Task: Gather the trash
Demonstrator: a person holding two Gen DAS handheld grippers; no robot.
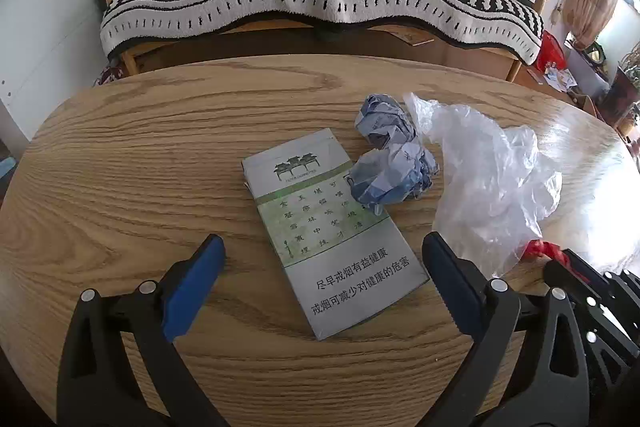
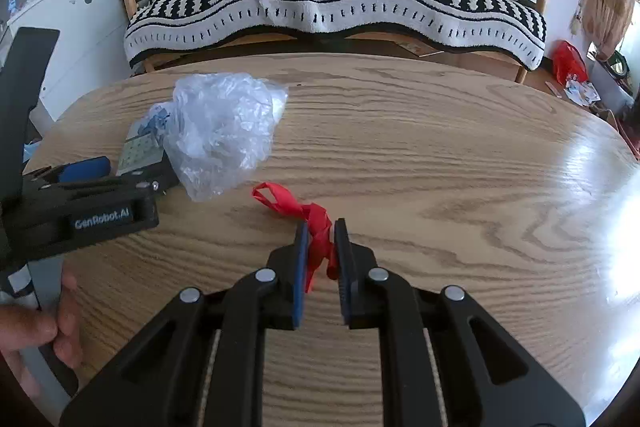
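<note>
Barely started, I'd say. The right gripper has pinched the red ribbon scrap right on the wooden surface, not lifted yet. The left gripper hangs wide open over the flattened cigarette pack. Two crumpled paper balls and a clear plastic bag lie beside the pack, untouched. No bin in view; the bag looks empty.

carton on table | paper balls right | bag farther right
</note>
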